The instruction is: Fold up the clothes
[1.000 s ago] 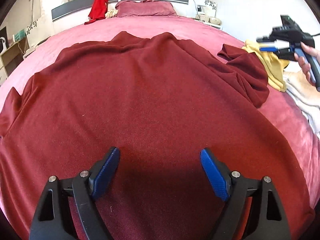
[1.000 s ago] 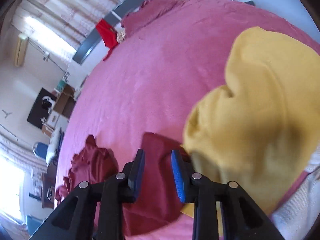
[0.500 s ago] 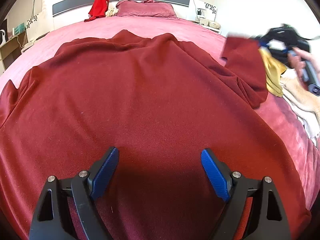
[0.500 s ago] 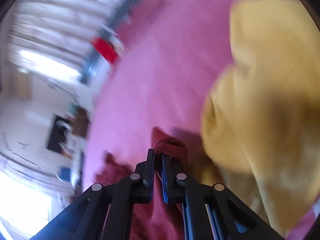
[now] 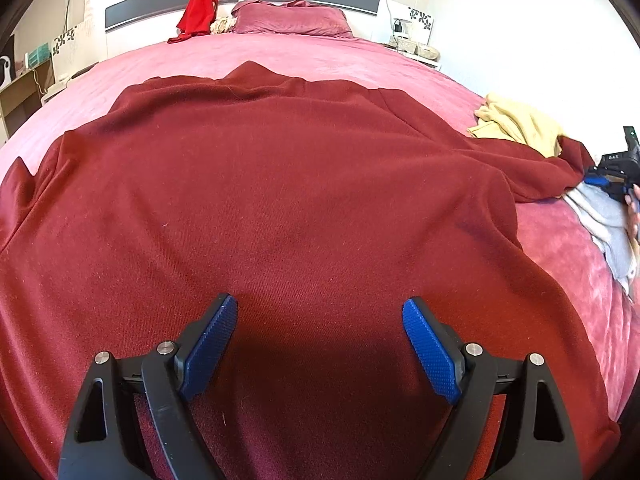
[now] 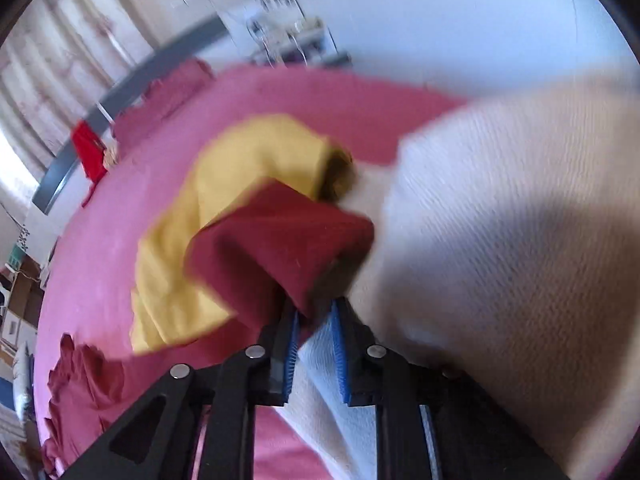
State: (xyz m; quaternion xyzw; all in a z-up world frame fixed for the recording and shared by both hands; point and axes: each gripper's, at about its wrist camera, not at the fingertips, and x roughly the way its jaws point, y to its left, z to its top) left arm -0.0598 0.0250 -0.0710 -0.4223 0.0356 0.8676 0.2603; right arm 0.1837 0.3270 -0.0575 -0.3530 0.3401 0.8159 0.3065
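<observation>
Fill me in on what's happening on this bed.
A person is laying out a dark red sweater on the pink bed to fold it. The right hand-held gripper has the sleeve cuff between its jaws, which have just opened slightly, beside a yellow garment. The left hand-held gripper hovers open above the hem.

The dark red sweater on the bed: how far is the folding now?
Done: the sweater lies spread flat on the bed. In hand: the right claw, jaws just opening slightly, has the sleeve end between its pads, stretched sideways. The left claw hovers open. Left: every fold.
</observation>
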